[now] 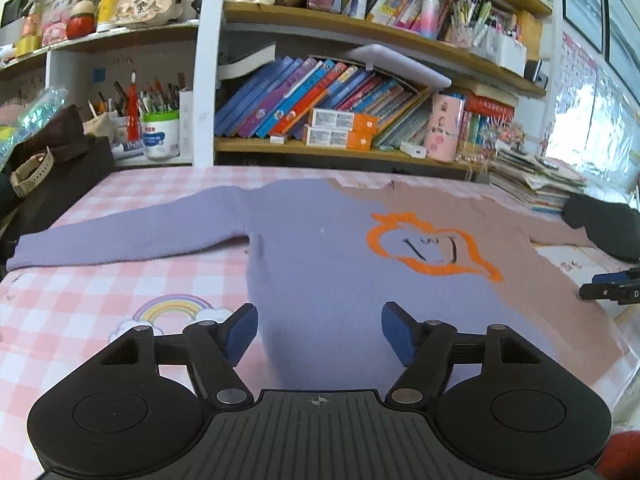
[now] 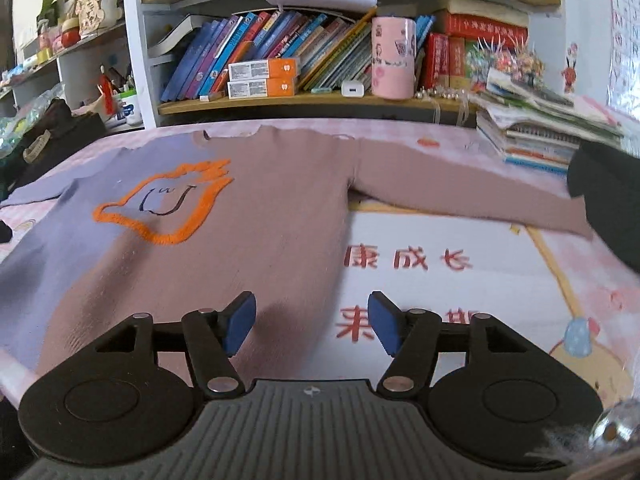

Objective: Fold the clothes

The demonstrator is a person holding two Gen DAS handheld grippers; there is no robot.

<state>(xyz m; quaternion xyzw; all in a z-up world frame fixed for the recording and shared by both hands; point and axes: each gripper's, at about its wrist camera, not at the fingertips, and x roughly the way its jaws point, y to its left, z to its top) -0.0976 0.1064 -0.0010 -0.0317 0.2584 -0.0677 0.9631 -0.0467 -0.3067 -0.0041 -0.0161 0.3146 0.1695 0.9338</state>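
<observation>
A two-tone sweater (image 1: 320,264), lilac on one half and dusty pink on the other, lies flat and face up on the covered table, with an orange outlined motif (image 1: 430,246) on its chest. Both sleeves are spread sideways. My left gripper (image 1: 319,334) is open over the lilac bottom hem, nothing between its blue pads. In the right wrist view the sweater (image 2: 260,216) shows its pink half and right sleeve (image 2: 460,196). My right gripper (image 2: 312,322) is open above the pink hem's right edge and grips nothing. The right gripper's tip (image 1: 612,286) shows at the left view's right edge.
A pink checked cloth (image 1: 100,300) covers the table. Bookshelves (image 1: 340,148) stand right behind it. A stack of books (image 2: 548,128) sits at the back right, a dark object (image 2: 608,192) lies on the right sleeve's end, and a dark bag with a watch (image 1: 44,168) is at the left.
</observation>
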